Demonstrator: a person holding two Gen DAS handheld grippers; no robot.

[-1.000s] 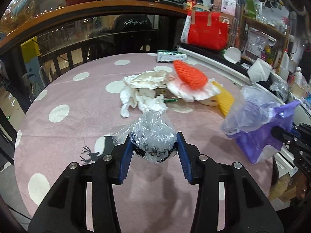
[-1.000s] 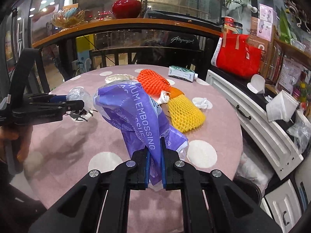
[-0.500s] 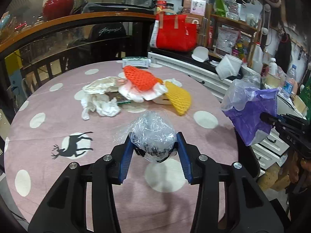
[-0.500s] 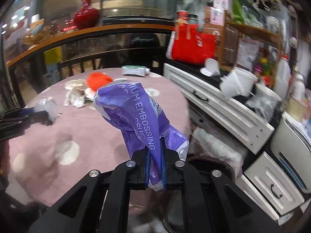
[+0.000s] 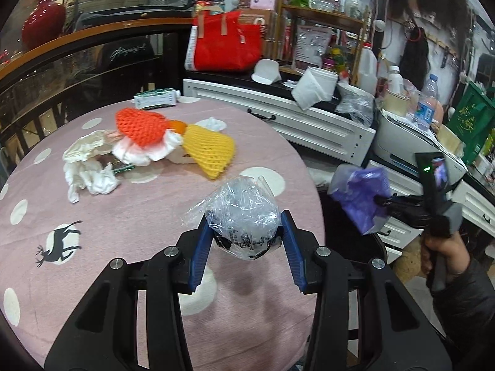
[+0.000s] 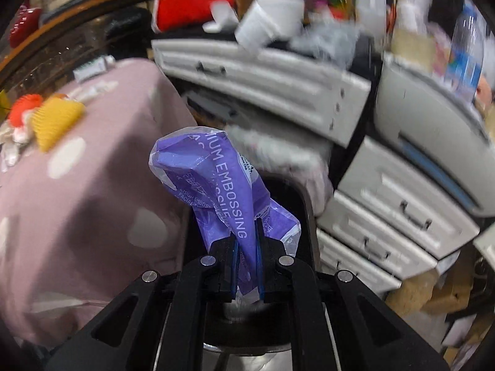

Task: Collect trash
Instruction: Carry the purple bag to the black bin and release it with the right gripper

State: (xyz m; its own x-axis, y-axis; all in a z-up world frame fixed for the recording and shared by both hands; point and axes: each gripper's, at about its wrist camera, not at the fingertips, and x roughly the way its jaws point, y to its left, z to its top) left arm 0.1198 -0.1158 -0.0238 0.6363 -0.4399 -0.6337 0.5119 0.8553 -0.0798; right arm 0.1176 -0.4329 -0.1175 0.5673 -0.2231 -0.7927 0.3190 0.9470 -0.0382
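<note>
A cluttered shop or café corner, by the look of it. A round table under a pink polka-dot cloth (image 5: 130, 225) stands near a curved wooden rail (image 5: 92, 31) with a red ceramic vase (image 5: 41, 21) behind glass. At the far right, white drawer cabinets (image 5: 297, 123) carry a red tote bag (image 5: 225, 43), plastic bottles (image 5: 368, 68) and a wooden shelf of packaged goods (image 5: 321, 18).

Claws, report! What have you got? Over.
Left claw shut on clear plastic wad. Right claw shut on purple wrapper. Nothing blocking.
</note>
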